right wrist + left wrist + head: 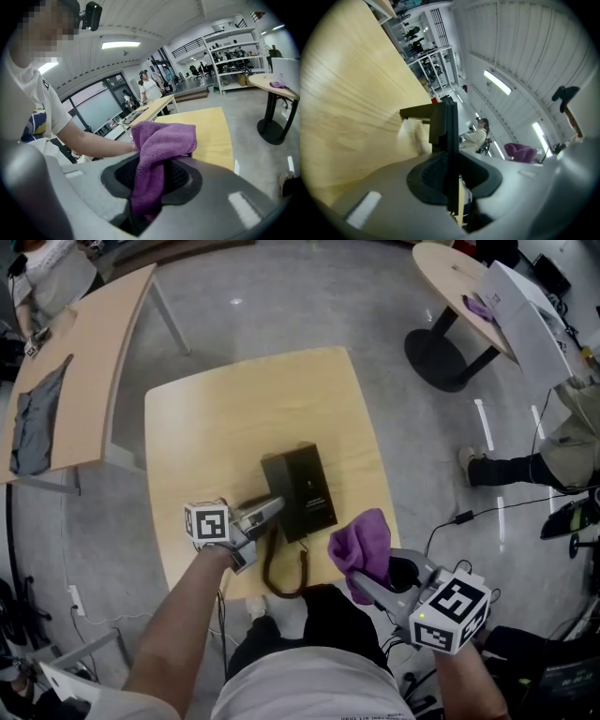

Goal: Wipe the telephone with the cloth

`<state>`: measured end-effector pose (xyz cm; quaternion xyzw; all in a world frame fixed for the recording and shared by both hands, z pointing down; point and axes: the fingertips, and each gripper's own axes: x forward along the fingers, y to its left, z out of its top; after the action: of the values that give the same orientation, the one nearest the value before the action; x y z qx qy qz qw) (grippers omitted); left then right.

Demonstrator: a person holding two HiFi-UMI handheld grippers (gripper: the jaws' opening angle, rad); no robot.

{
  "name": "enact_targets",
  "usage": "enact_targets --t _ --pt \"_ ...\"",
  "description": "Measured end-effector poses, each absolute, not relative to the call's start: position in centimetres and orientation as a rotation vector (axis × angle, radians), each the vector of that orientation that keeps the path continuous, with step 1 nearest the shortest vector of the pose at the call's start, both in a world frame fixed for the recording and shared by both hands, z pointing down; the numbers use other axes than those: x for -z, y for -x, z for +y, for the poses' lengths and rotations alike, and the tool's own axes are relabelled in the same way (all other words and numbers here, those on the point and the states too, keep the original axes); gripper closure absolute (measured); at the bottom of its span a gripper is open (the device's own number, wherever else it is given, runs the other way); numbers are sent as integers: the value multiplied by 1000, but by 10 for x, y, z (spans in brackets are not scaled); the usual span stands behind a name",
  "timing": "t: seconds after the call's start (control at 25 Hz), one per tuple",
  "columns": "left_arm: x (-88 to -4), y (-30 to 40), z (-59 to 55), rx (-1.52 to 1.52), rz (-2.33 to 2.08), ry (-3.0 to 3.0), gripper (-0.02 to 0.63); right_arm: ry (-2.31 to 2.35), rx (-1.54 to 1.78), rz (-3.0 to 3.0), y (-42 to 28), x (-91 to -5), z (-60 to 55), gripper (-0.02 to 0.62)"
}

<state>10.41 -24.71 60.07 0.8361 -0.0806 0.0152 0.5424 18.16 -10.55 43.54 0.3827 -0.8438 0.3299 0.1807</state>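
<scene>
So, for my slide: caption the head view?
Left gripper grips the black telephone on the table; right gripper holds the purple cloth beside it.

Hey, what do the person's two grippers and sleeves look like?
Both the left gripper and right gripper are grey, two-jawed, with dark ribbed pads, each carrying a white cube printed with black square markers. The person wears a white short-sleeved top.
</scene>
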Motion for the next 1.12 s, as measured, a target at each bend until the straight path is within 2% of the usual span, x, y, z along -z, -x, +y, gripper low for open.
enact_targets --t 0.84,0.92,1.12 --pt "-610 -104 -245 -70 -214 -1983 515 -1007 -925 -2417 -182 -439 -134 482" --pt "-613 -104 -246 -109 -240 -1989 481 -1001 -921 -2425 -182 -439 -137 482" --pt "-616 -101 -247 -199 -290 -2013 448 -973 -921 -2442 -179 -438 -143 482"
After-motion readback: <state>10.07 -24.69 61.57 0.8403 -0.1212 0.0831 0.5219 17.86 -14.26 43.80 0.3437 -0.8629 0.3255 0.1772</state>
